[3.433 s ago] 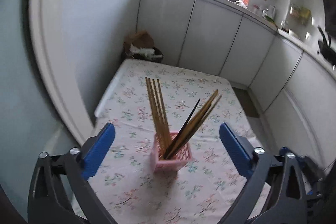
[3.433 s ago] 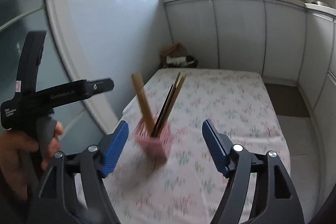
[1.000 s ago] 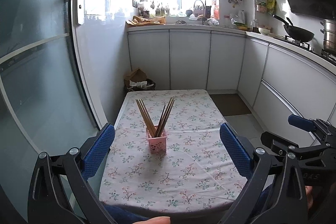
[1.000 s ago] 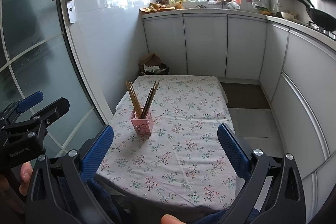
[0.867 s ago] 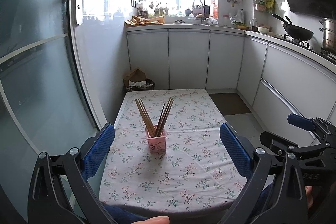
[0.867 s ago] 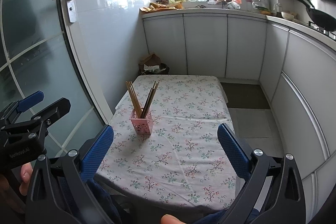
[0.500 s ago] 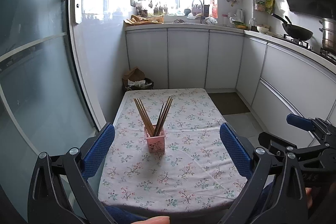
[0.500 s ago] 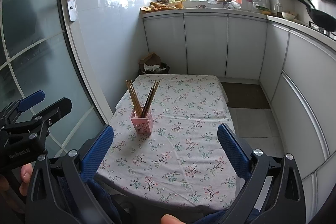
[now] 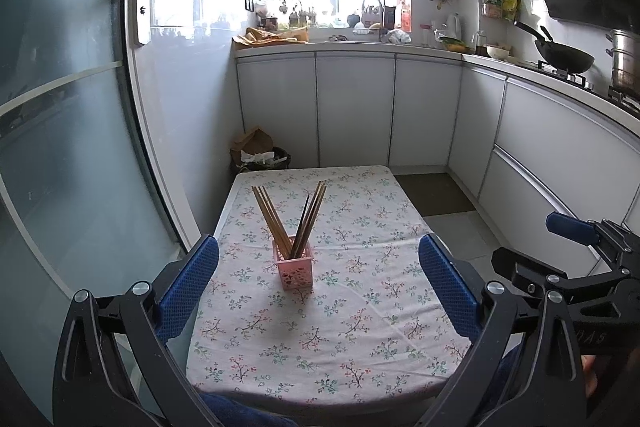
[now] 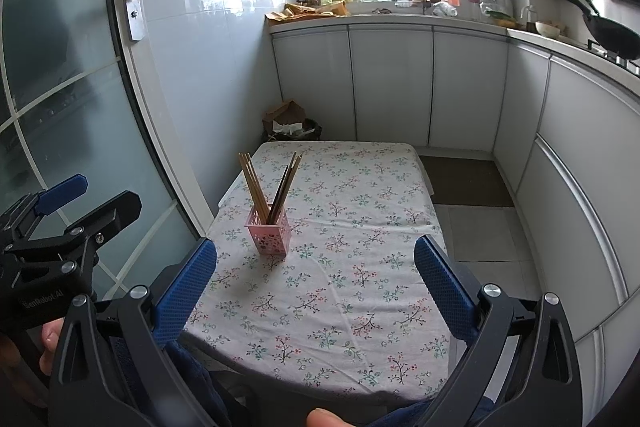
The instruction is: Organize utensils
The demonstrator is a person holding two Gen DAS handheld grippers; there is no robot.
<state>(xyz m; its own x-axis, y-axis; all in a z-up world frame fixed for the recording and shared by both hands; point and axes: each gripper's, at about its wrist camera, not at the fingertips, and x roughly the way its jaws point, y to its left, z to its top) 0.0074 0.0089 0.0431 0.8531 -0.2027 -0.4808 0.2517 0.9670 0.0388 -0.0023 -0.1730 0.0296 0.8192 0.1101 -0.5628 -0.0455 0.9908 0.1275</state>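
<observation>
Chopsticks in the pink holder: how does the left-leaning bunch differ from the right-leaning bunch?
The left-leaning bunch is all light wood and tilts toward the glass door. The right-leaning bunch tilts toward the cabinets and includes one black stick among darker brown ones. Both bunches stand in the same pink holder, crossing near its base, with their ends at about the same height.

Left wrist view: from the near table edge, facing down the table point(image 9: 328, 339) toward the window. Right wrist view: same end, set rightward, angled slightly left. Both stand well back; shared: pink holder point(image 9: 293, 266) point(image 10: 270, 231), cabinets, counter.
</observation>
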